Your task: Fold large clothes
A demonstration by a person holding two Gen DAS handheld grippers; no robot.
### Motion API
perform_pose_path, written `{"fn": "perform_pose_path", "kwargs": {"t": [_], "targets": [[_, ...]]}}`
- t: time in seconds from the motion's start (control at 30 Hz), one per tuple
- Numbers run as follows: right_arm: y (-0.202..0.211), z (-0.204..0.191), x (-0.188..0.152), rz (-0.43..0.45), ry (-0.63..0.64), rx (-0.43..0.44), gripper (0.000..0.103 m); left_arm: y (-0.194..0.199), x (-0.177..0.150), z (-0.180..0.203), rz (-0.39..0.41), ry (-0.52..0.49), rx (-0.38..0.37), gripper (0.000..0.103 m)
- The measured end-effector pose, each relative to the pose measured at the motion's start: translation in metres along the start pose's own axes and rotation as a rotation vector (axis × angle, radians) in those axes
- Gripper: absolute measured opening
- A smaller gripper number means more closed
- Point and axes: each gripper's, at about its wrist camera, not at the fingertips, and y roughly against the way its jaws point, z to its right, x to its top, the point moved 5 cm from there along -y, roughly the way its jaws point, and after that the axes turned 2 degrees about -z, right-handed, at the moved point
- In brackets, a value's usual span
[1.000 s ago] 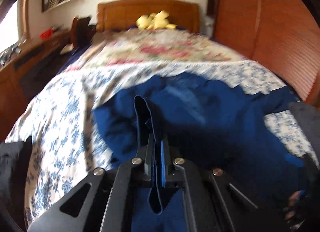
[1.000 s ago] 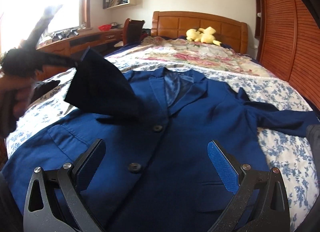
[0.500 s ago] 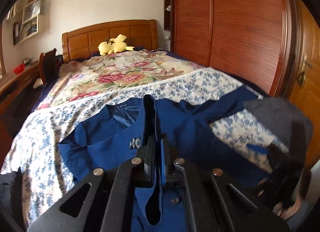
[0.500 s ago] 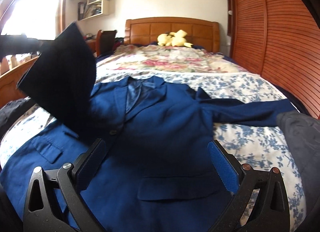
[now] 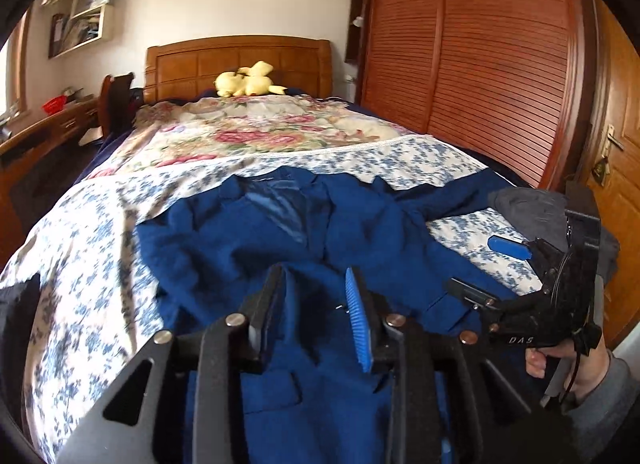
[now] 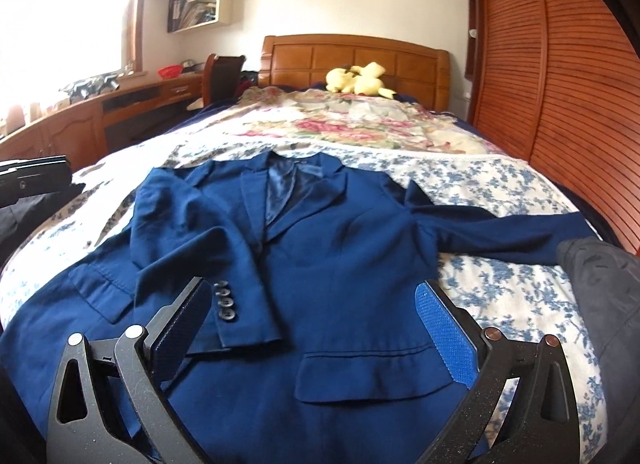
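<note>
My left claw (image 5: 316,304) has just been opening and now stands released, nothing between its pads; the blue blazer (image 6: 320,248) lies on the bed under it. My right claw (image 6: 316,324) hangs wide apart and empty over the blazer's front, its pads clear of the cloth. The blazer lies face up on the blue-flowered bedspread (image 6: 500,191), collar toward twelve o'clock. One sleeve (image 6: 192,264) is already laid across the chest, its cuff with four buttons (image 6: 225,302) at about seven o'clock of the front. The other sleeve (image 6: 500,232) runs straight out toward three o'clock, ending by a grey garment (image 6: 600,288).

My judgement: the stretched-out sleeve is next. I should take it near the cuff with the right claw, pinch only one layer's worth of edge, lift little, and carry it across toward nine o'clock so it lies flat over the first, creasing at the shoulder seam. Dragging could pull the body askew.

The only writing I can read is "DAS" on the right claw's body (image 5: 520,340), seen from the left.
</note>
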Motion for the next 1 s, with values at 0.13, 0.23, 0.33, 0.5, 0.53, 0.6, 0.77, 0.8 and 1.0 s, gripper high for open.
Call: {"fn": "perform_pose_path", "kwargs": {"t": [0.13, 0.23, 0.33, 0.5, 0.53, 0.6, 0.77, 0.8, 1.0], "targets": [[-0.015, -0.017, -0.004, -0.036, 0.018, 0.034, 0.103, 0.005, -0.016, -0.028, 0.01, 0.032, 0.033, 0.033], [-0.025, -0.029, -0.006, -0.053, 0.038, 0.055, 0.103, 0.01, -0.028, -0.045, 0.023, 0.043, 0.052, 0.034], [-0.036, -0.04, -0.004, -0.046, 0.063, 0.047, 0.103, 0.016, -0.037, -0.06, 0.033, 0.042, 0.091, 0.034], [-0.055, -0.043, -0.002, -0.07, 0.071, 0.05, 0.102, 0.023, -0.056, -0.083, 0.025, 0.075, 0.104, 0.035], [-0.059, -0.042, -0.002, -0.08, 0.065, 0.055, 0.101, 0.024, -0.06, -0.086, 0.022, 0.073, 0.109, 0.035], [-0.066, -0.039, -0.003, -0.095, 0.046, 0.063, 0.1, 0.026, -0.066, -0.092, 0.016, 0.064, 0.128, 0.035], [-0.084, -0.032, -0.013, -0.166, -0.004, 0.096, 0.098, 0.03, -0.08, -0.106, 0.001, 0.078, 0.129, 0.035], [-0.087, -0.031, -0.014, -0.179, -0.01, 0.1, 0.098, 0.03, -0.082, -0.108, -0.003, 0.083, 0.126, 0.035], [-0.097, -0.034, -0.023, -0.254, -0.02, 0.146, 0.094, 0.031, -0.085, -0.11, -0.001, 0.082, 0.126, 0.035]]}}
